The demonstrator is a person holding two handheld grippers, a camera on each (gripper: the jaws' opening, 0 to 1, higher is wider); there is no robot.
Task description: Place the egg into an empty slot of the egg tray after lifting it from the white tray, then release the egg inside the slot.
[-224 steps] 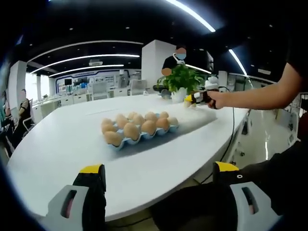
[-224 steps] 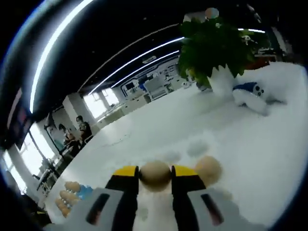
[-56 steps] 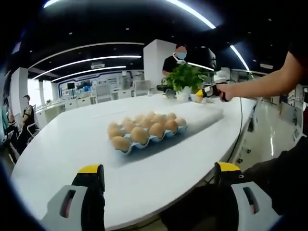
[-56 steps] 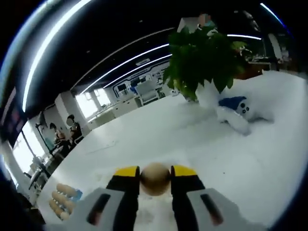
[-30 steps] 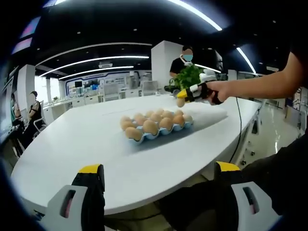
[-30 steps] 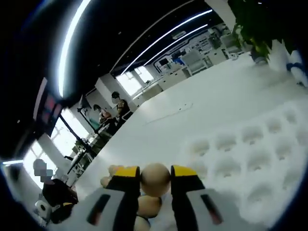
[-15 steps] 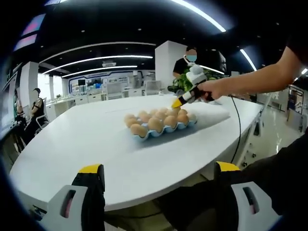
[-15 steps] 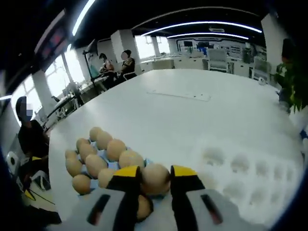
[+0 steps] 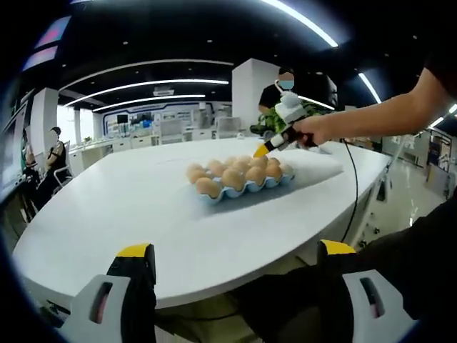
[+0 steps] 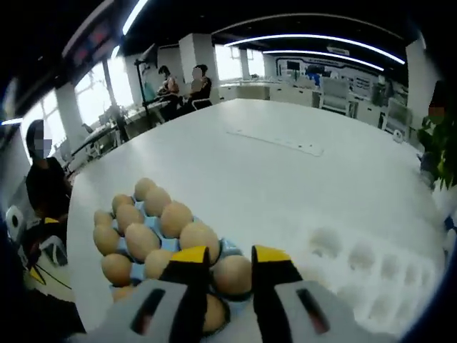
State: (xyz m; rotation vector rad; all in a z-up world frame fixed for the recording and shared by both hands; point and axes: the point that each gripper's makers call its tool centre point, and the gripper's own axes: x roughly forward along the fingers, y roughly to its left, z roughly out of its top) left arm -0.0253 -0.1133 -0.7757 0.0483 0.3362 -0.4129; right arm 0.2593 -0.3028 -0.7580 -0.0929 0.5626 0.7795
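My right tool [image 10: 221,275] grips the egg [image 10: 233,274] between its jaws, low over the near corner of the blue egg tray [image 10: 145,270]; the slot lies straight below; my left tool [image 9: 235,275] hangs wide, well back

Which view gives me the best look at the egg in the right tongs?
The right gripper view: the egg sits close up between the right tongs. In the left gripper view, those tongs are far away and the egg can't be made out.
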